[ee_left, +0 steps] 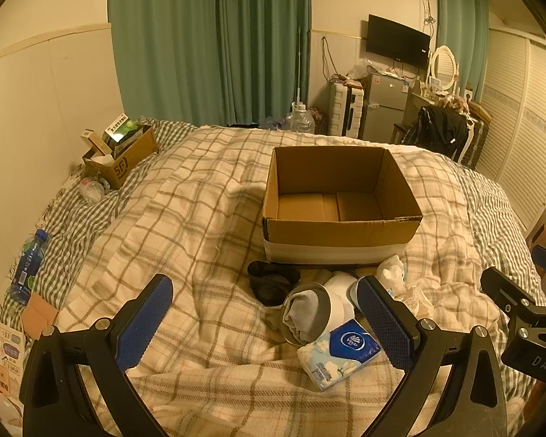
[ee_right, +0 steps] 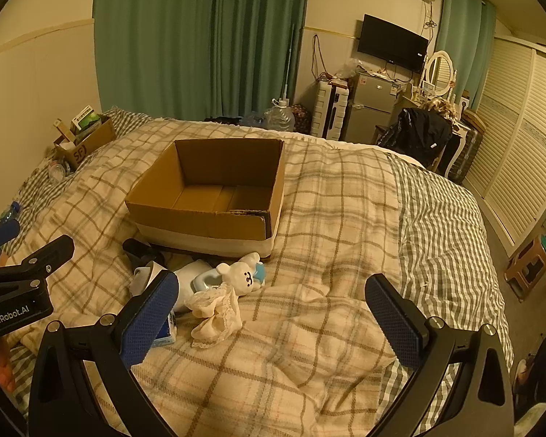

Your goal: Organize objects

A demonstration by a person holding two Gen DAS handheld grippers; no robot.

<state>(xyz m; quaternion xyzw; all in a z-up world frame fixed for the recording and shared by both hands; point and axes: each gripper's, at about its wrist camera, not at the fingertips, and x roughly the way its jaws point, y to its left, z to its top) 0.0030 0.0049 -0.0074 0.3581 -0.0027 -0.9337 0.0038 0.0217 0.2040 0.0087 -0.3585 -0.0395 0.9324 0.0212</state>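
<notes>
the bed (ee_left: 185, 218) wore a plaid blanket (ee_right: 327, 225), and on it sat an open cardboard box (ee_left: 340, 233). just in front of the box lay a small heap (all touching or nearly so): a dark pouch (ee_left: 273, 284), rolled socks (ee_left: 305, 313), a tissue pack (ee_left: 340, 353), a white plush rabbit (ee_right: 242, 276) and cream lace cloth (ee_right: 216, 313).

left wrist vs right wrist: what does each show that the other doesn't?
Left wrist only: the whole tissue pack, the rolled grey sock, a full blue water bottle by the wall, and the open left claw.

Right wrist only: the bunny toy's face, the cream lace cloth, a wooden stool on the floor, and the open right claw.

Both: the empty cardboard box on the plaid blanket, the small SF box, green curtains, TV, fridge.
</notes>
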